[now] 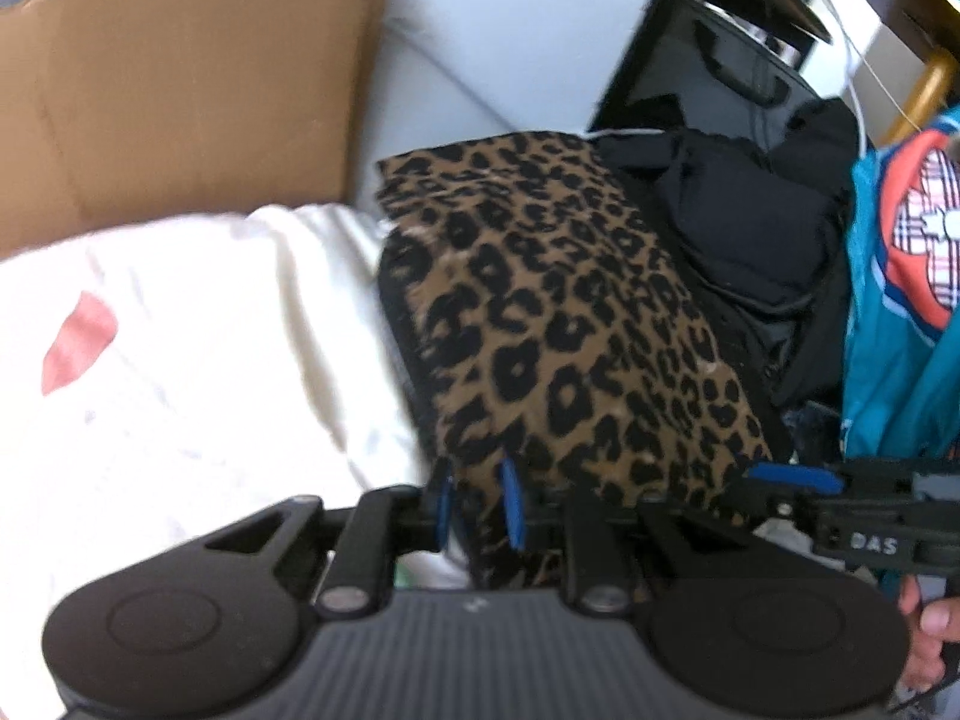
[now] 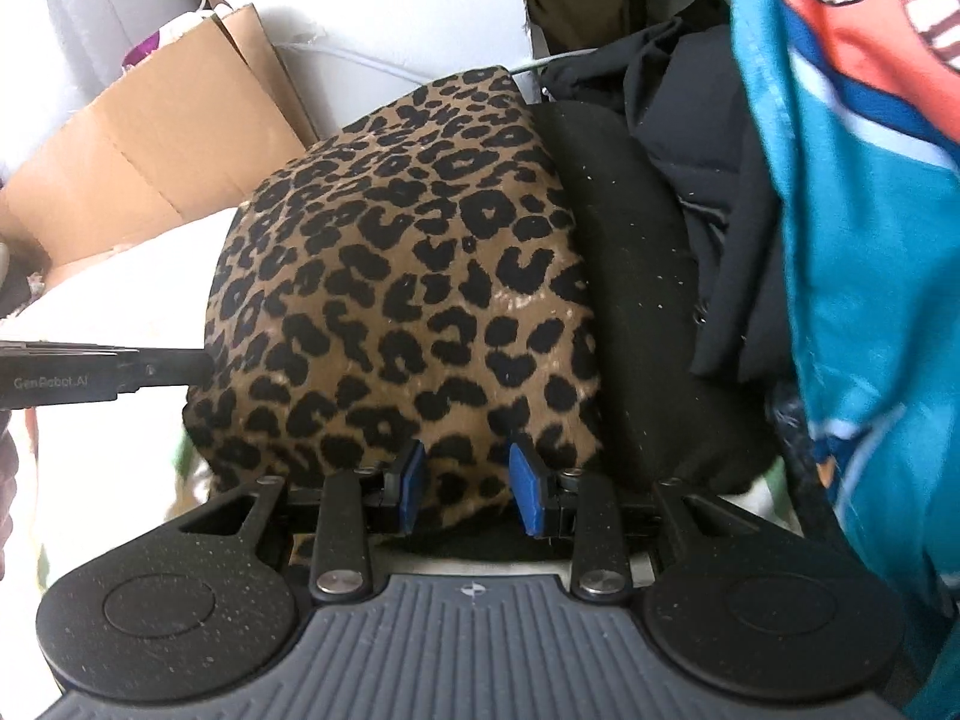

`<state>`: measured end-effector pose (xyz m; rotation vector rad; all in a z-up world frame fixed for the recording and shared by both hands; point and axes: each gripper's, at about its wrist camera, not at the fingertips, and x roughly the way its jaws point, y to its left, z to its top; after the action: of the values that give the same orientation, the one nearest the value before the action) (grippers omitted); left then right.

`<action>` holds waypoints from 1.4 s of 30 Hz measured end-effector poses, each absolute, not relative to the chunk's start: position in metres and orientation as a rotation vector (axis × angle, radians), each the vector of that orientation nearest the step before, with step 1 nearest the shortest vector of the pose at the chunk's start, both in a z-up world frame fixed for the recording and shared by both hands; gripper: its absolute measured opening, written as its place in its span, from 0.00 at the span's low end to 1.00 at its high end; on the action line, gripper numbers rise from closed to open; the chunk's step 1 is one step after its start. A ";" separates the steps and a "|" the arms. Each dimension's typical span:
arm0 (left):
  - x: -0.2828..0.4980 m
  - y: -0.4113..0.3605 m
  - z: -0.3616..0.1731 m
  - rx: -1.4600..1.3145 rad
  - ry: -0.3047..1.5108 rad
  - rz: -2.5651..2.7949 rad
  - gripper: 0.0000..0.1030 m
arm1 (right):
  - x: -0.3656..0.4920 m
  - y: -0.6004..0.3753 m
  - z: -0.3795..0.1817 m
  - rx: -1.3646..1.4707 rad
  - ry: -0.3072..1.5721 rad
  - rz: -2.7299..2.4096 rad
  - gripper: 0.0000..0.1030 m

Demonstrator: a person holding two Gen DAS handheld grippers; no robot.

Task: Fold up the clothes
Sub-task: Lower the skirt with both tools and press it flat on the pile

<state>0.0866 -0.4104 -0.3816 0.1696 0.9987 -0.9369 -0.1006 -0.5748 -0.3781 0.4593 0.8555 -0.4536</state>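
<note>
Garment: folded leopard-print garment (image 1: 558, 324), held at its near edge by both grippers; the far part rests just beside a pile of black clothing (image 1: 732, 222).
Left of jaws: white bedding (image 1: 180, 360) with a pink mark lies left of the left gripper (image 1: 480, 501); a cardboard box (image 1: 180, 90) stands beyond it.
Left jaws: narrow gap, blue pads (image 1: 513, 501) either side of the garment's near left corner. Cloth sits between them; whether the pads still press it I cannot tell, blur at the edge.
Right jaws: right gripper (image 2: 468, 489) stands wider, a thick stack of folded layers filling the gap, pads (image 2: 528, 495) against the cloth; reads as clenched on the garment.
Right of jaws: black padded band (image 2: 624, 312) runs along the garment's right side; teal printed shirt (image 2: 852, 240) hangs at far right.
Step in hand (judged): carrying or setting down the folded piece.
Method note: keep both hands level and evenly spaced so the fold stays square; lower the far edge first, then let go of both corners together.
Risk: an uneven release on the left could let that corner sag and open the fold.
</note>
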 end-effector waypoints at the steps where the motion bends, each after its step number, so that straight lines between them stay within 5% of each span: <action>1: 0.086 -0.406 -0.382 0.159 1.006 -0.936 0.26 | -0.104 -0.573 -0.376 0.464 0.857 -0.452 0.37; 7: 0.072 -0.392 -0.388 0.148 1.050 -0.948 0.37 | -0.120 -0.565 -0.370 0.520 0.862 -0.417 0.37; 19: 0.052 -0.398 -0.419 0.190 1.189 -0.997 0.40 | -0.113 -0.538 -0.403 0.641 0.889 -0.270 0.39; 21: 0.050 -0.397 -0.422 0.187 1.200 -1.006 0.36 | -0.108 -0.535 -0.409 0.647 0.899 -0.258 0.39; 26: 0.043 -0.394 -0.419 0.198 1.209 -1.027 0.09 | -0.101 -0.531 -0.421 0.671 0.894 -0.243 0.39; 28: 0.045 -0.388 -0.418 0.170 1.229 -1.023 0.07 | -0.101 -0.531 -0.422 0.683 0.886 -0.236 0.39; 33: 0.046 -0.378 -0.411 0.138 1.243 -1.027 0.05 | -0.102 -0.530 -0.415 0.679 0.924 -0.190 0.11; 42: 0.048 -0.387 -0.409 0.228 1.231 -1.014 0.11 | -0.100 -0.529 -0.415 0.715 0.962 -0.198 0.09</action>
<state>0.0480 -0.3866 -0.4094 0.2277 1.2311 -1.0138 -0.0997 -0.5293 -0.4151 0.7155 0.9625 -0.1977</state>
